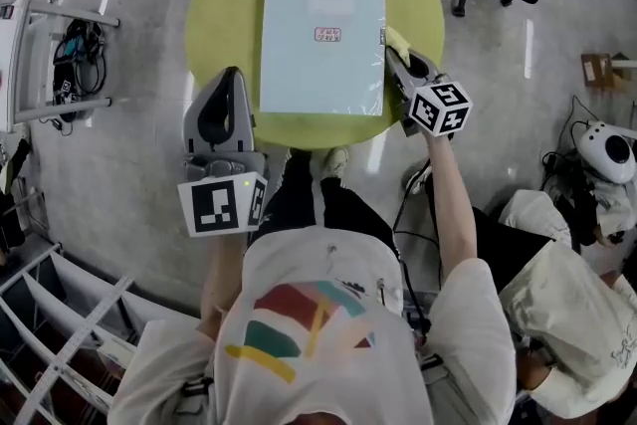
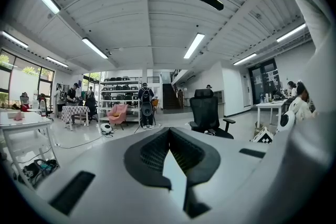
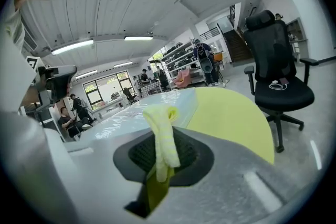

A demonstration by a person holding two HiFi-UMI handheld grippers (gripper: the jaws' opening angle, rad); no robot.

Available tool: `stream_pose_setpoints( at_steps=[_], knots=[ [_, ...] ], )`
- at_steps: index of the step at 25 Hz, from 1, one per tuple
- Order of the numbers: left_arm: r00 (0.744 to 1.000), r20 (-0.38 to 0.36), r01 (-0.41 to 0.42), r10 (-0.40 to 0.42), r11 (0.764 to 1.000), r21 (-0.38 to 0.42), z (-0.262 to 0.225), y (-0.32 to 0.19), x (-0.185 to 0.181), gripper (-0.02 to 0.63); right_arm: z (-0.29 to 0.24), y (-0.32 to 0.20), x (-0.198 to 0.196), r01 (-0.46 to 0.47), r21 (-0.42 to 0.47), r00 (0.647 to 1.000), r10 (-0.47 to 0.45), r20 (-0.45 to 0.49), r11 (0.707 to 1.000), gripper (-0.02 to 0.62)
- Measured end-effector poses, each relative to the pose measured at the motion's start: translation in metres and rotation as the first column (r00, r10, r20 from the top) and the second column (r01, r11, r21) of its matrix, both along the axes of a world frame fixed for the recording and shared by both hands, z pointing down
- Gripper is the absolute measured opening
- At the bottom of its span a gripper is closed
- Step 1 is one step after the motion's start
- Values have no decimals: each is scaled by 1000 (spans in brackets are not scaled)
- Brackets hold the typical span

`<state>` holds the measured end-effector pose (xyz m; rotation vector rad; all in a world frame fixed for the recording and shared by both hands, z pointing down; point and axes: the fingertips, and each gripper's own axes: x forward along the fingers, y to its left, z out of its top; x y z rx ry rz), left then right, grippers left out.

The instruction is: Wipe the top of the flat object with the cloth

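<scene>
One pale blue flat rectangular board (image 1: 321,37) lies in the middle of the round yellow-green table (image 1: 219,5). At its right edge I see the right gripper (image 1: 395,55) pinching a folded pale yellow cloth (image 3: 164,136). The left gripper (image 1: 233,77), jaws pressed together on nothing, sits beside the board's lower left corner.

Your cloth (image 3: 161,136) looks like soft, ribbed yellow fabric. The flat board (image 1: 322,37) on the table (image 1: 221,5) has a smooth, glossy skin, while the table top itself is matt and smooth.
</scene>
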<state>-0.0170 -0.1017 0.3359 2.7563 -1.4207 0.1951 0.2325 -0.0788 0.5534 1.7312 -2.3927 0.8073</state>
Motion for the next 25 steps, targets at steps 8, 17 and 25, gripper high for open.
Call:
stream_pose_setpoints(
  at_steps=[8,17,25],
  knots=[
    [1000,-14,-10,11,999,36,-15,27,5,15,4,74,-33,51,-36,998,-49,51,998,28],
    [999,-35,-28,31,996,82,-30,49,15,15,9,124,-53,68,-50,994,-63,90,996,28],
    [997,-52,-55,60,994,96,-33,59,29,15,11,140,-60,55,-45,993,-50,107,997,28]
  ],
)
